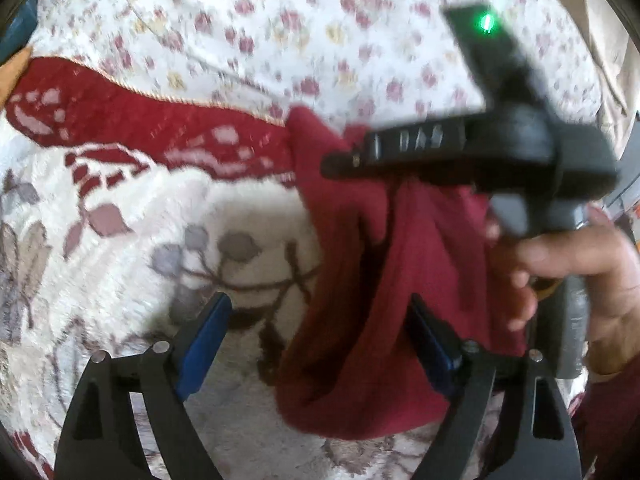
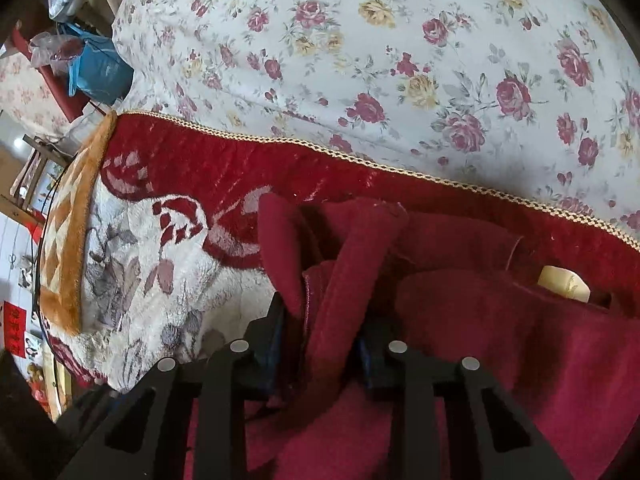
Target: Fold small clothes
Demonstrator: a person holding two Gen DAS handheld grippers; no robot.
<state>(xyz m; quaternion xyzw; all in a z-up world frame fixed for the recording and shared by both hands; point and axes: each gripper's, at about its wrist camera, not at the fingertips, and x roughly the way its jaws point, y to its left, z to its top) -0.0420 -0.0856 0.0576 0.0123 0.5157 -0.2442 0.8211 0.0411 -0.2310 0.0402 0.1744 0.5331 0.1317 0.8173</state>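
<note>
A dark red fleece garment point(image 1: 372, 280) hangs bunched over the patterned blanket point(image 1: 120, 280). My left gripper point(image 1: 320, 344) is open, its blue-padded fingers apart, with the hanging cloth between them near the right finger. My right gripper point(image 1: 340, 162) shows in the left wrist view above the cloth, held by a hand point(image 1: 580, 272). In the right wrist view my right gripper point(image 2: 320, 336) is shut on a fold of the red garment point(image 2: 500, 340), which spreads to the right with a cream label point(image 2: 564, 284) showing.
A white bedsheet with red and yellow roses point(image 2: 360, 60) lies beyond the blanket's red border with gold trim point(image 2: 280, 160). An orange blanket edge point(image 2: 76, 208) marks the left side of the bed. A blue bag point(image 2: 100, 68) and clutter sit off the bed at far left.
</note>
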